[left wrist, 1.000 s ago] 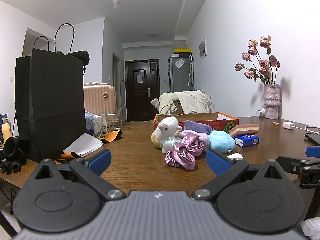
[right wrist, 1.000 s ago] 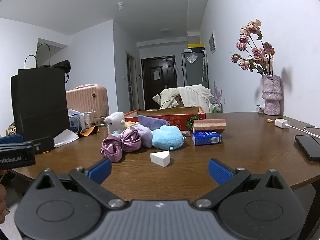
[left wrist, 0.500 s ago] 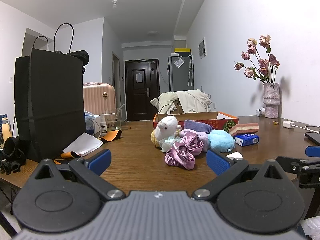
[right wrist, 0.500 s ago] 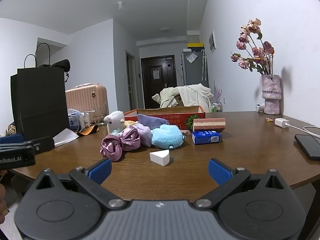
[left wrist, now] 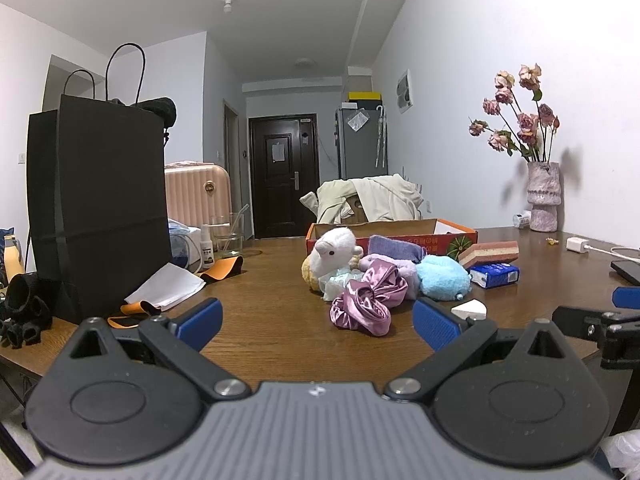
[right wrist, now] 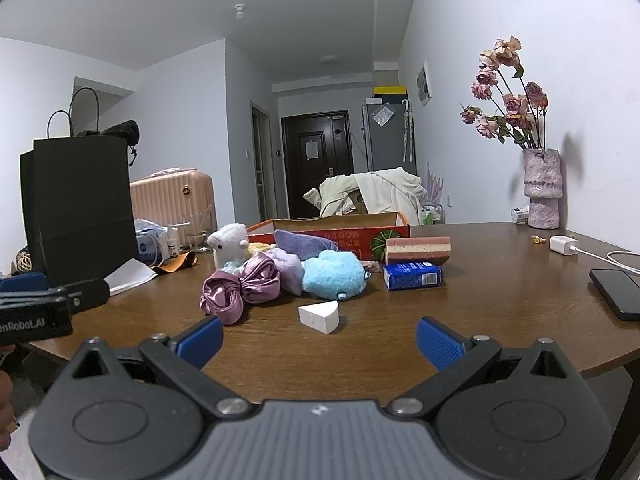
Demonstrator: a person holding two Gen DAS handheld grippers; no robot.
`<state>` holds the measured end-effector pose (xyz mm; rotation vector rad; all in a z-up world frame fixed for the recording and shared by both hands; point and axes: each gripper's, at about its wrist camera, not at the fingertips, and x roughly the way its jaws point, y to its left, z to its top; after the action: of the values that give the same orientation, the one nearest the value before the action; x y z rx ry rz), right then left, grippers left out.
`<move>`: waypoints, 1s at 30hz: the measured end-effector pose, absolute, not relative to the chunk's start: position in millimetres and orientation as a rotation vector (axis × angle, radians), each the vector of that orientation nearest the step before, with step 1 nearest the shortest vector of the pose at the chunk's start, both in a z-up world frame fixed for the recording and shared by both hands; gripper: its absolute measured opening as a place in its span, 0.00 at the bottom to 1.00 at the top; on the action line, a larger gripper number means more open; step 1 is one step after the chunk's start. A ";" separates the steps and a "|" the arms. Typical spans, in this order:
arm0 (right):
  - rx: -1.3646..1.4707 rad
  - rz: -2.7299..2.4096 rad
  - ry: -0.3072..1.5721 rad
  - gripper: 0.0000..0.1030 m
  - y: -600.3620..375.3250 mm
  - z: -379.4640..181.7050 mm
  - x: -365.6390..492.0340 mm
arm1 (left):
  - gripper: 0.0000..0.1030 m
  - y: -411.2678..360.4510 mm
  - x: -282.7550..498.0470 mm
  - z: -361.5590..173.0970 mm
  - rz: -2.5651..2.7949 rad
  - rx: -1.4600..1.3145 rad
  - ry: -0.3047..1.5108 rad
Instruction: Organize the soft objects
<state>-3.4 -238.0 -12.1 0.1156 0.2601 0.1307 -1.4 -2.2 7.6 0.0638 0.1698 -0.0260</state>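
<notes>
From the left wrist, the left tongs [left wrist: 318, 320] stand wide open with nothing between the blue pads, low at the near edge of the desk [left wrist: 260, 312]; the heap of soft things lies straight ahead and a little to the right, the satin scrunchie [left wrist: 366, 300] nearest, its long axis slanting from near-left to far-right, with the white plush lamb [left wrist: 334, 250], a lilac cloth [left wrist: 394, 246] and the blue fluffy toy [left wrist: 442, 282] crowded behind it, touching one another, and the orange cardboard box [left wrist: 400, 232] just beyond the heap. From the right wrist, the right tongs [right wrist: 320, 340] are likewise spread wide and empty; here the white wedge sponge [right wrist: 320, 317] sits nearest, dead ahead, apart from the heap, which lies up and to the left. So I judge the left tongs better lined up on the scrunchie, the right on the wedge. The desk is dark wood grain, with a black paper bag [left wrist: 96, 208] at left and a vase of dried roses [right wrist: 542, 188] at far right against a white wall
</notes>
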 end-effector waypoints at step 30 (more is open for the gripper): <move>0.132 0.206 0.387 0.99 -236.4 3.4 115.1 | 0.98 -21.2 149.3 2.3 -0.122 0.041 0.398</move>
<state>115.1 -236.4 3.4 0.1320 0.3873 0.2063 149.3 -21.2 2.3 0.0407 0.3985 -0.1222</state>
